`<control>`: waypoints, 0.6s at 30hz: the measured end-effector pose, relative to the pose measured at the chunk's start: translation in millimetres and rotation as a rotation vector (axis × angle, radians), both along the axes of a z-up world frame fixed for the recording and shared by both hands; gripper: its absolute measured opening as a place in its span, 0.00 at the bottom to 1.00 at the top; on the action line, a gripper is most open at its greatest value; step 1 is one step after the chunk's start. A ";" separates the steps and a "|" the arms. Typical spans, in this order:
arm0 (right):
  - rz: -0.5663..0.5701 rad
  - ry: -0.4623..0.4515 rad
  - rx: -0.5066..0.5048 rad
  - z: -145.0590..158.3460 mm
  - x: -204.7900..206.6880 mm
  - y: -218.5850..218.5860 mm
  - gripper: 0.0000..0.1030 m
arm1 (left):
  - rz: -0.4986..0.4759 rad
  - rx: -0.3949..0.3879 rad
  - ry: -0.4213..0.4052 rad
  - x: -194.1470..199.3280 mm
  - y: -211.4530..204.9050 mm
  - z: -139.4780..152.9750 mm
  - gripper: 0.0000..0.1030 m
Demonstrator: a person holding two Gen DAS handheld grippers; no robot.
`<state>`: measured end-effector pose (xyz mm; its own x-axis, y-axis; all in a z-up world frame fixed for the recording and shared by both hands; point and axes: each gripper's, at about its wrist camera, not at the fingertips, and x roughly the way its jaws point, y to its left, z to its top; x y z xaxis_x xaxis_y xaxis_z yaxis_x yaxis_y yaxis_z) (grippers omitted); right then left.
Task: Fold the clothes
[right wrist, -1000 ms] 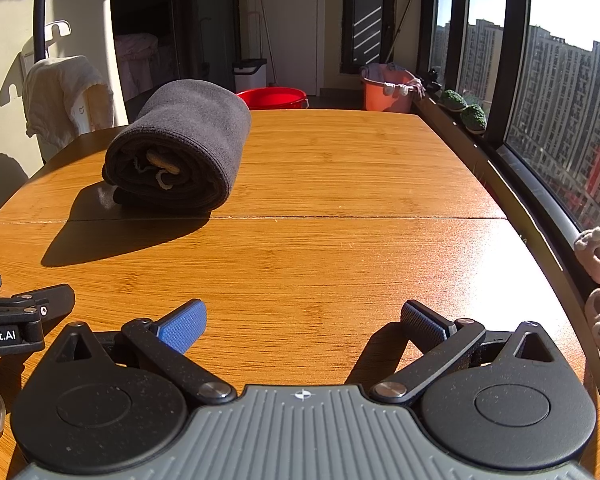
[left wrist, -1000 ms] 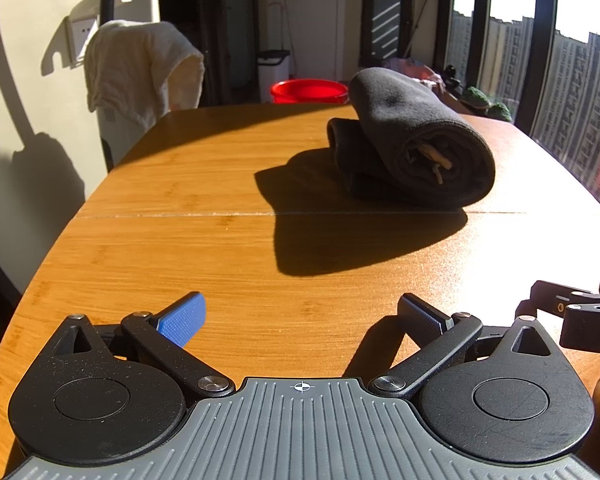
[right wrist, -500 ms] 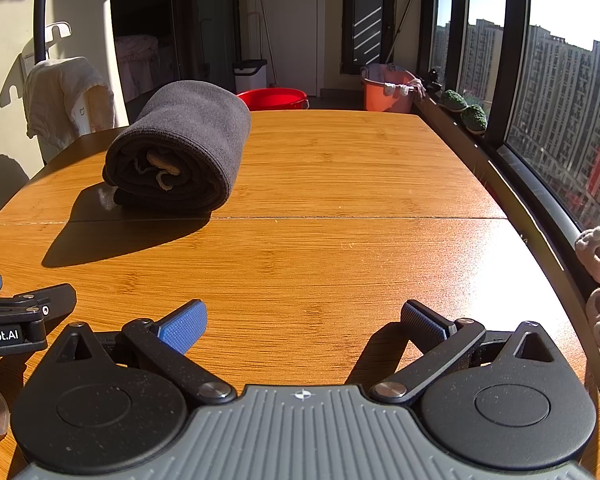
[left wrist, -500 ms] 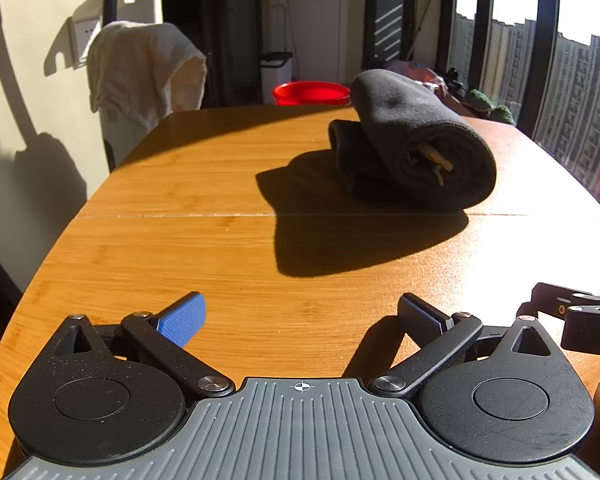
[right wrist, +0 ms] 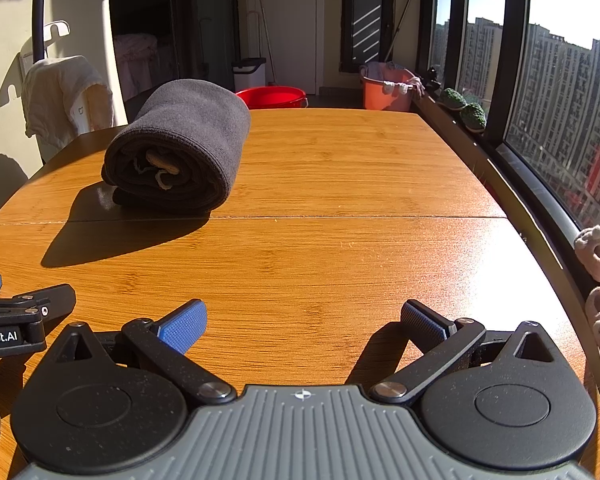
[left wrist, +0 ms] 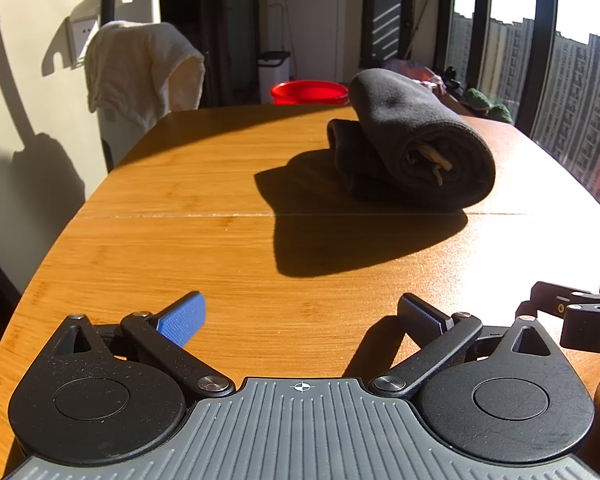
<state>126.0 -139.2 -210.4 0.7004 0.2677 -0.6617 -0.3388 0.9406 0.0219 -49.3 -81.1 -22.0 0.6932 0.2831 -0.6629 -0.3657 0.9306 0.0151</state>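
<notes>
A dark grey garment (left wrist: 412, 140) lies folded into a thick bundle on the wooden table (left wrist: 204, 248), just past the table's seam; in the right wrist view the same garment (right wrist: 184, 140) sits at the far left. A pale drawstring shows in its open end. My left gripper (left wrist: 302, 314) is open near the table's front edge, well short of the bundle, nothing between its fingers. My right gripper (right wrist: 304, 320) is open too, empty, beside the left one, whose body (right wrist: 16, 320) shows at the left edge.
A white cloth (left wrist: 140, 68) hangs over something beyond the table's far left corner. A red basin (left wrist: 310, 92) and an orange tub (right wrist: 386, 88) stand on the floor behind the table. Windows run along the right side, with small slippers (right wrist: 596, 252) on the sill.
Almost nothing differs. Both grippers stay open and low over the front of the table, with only a slight drift of view; the bundle has not moved.
</notes>
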 end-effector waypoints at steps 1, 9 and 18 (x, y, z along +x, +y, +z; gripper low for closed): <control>0.000 0.001 0.000 0.1 0.4 0.0 1.00 | 0.000 0.000 0.000 0.1 -0.1 0.0 1.00; 0.005 0.012 -0.003 0.7 1.1 -0.6 1.00 | 0.001 0.000 0.000 0.2 0.3 0.1 1.00; 0.001 0.029 -0.012 2.3 -2.3 -0.2 1.00 | 0.002 0.001 0.000 0.5 0.0 0.2 1.00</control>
